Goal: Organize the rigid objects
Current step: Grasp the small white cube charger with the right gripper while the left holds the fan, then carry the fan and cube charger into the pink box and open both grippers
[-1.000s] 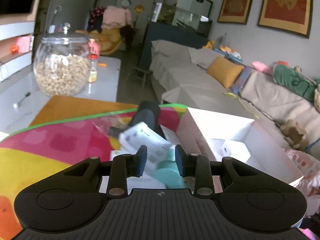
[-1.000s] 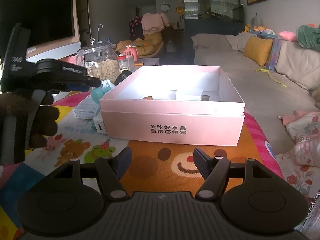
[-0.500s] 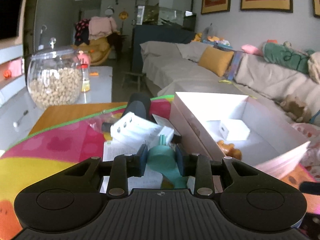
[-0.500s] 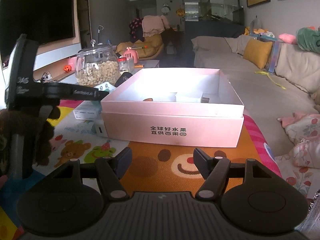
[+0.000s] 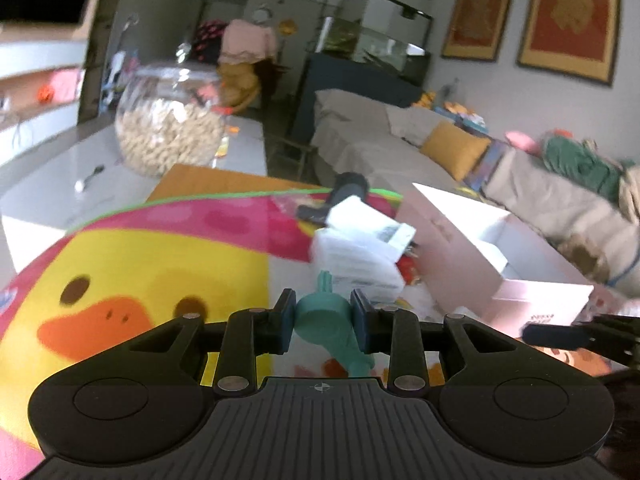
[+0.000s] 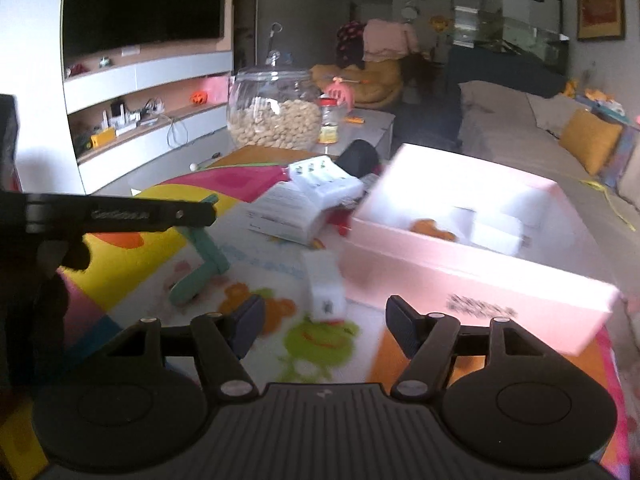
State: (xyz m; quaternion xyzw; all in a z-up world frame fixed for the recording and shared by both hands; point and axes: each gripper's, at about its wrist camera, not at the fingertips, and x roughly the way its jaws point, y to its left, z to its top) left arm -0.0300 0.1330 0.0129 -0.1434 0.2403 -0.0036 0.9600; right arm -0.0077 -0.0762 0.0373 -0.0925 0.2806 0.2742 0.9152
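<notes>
While boxes (image 5: 360, 248) crowd ahead, fingers (image 5: 286, 316) pinch teal toy (image 5: 326, 316).

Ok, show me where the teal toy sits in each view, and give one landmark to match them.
Left wrist: the teal toy is low centre, clamped between the left tongs.
Right wrist: teal toy is at mid-left, hanging under the left tongs, seen from the side.
Shared landmark: the glass jar, upper left in the left view, upper centre-left in the right.
</notes>
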